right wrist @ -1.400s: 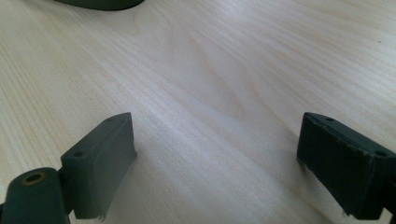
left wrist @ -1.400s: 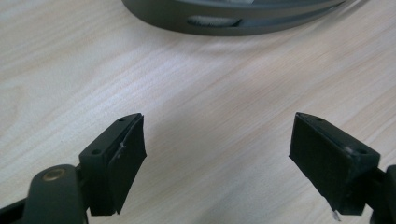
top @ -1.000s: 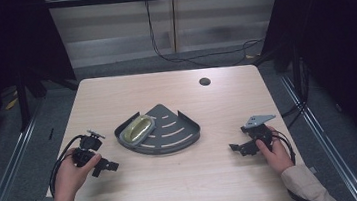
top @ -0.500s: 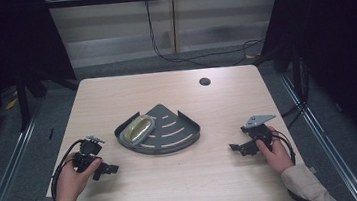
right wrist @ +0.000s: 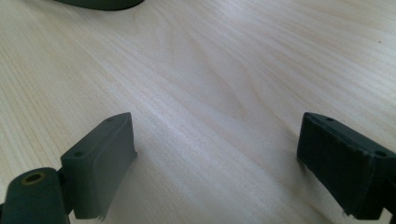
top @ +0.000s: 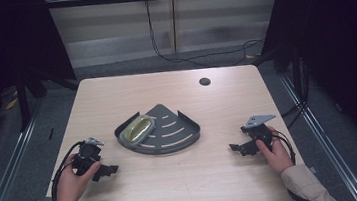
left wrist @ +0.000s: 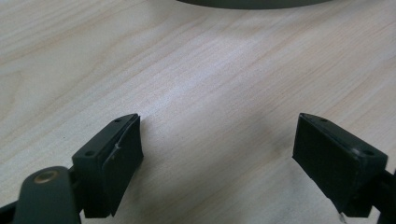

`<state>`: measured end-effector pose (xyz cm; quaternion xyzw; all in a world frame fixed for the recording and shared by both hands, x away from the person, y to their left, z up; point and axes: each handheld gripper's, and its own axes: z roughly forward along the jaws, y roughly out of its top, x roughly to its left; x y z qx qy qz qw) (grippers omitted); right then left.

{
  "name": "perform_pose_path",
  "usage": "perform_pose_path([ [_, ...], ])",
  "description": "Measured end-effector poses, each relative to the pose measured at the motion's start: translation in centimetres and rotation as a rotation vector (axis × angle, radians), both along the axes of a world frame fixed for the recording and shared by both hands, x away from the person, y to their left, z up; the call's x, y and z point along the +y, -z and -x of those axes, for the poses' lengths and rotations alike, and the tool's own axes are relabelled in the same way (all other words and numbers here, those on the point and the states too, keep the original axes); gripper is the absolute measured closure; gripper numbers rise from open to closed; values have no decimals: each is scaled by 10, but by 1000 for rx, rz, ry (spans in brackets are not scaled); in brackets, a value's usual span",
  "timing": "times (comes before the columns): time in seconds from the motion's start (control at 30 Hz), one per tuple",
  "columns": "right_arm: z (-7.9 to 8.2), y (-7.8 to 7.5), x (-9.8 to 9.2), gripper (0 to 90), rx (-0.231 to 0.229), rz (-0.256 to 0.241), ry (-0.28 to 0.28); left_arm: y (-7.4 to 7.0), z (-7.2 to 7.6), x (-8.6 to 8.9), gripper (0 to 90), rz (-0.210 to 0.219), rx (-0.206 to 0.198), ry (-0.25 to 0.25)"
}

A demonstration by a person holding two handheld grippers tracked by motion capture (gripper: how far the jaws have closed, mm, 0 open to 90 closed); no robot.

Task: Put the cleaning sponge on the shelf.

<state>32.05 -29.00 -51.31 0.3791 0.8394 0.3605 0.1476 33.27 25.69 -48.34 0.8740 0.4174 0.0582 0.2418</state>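
A dark grey fan-shaped tray (top: 180, 136) lies in the middle of the wooden table (top: 175, 186). A yellowish oval object (top: 137, 131) rests in the tray's left corner. My left gripper (top: 104, 170) rests low on the table at the front left, held by a hand, its jaws wide apart over bare wood (left wrist: 219, 154). My right gripper (top: 237, 148) sits at the front right in the other hand, also open with nothing between its jaws (right wrist: 215, 158). The tray's edge (left wrist: 252, 3) shows at the top of the left gripper view and as a sliver (right wrist: 100, 3) in the right gripper view.
A small dark round hole (top: 204, 81) sits near the table's far right edge. Cables (top: 58, 173) trail from both grippers. Metal rails and dark floor surround the table; a wall with a hanging cable stands behind it.
The left gripper has slid slightly toward the table's front left. The right gripper has stayed put.
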Motion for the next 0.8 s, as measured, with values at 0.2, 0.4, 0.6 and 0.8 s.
perform_pose_path([
  [0.2,0,0,0,109,0,0,0,4,6,1,139,12,-47,12],
  [0.4,0,0,0,109,0,0,0,9,11,-2,49,3,-80,53],
  [0.6,0,0,0,109,0,0,0,14,15,-4,0,11,-117,49],
  [0.8,0,0,0,109,0,0,0,15,17,-1,0,29,-141,50],
])
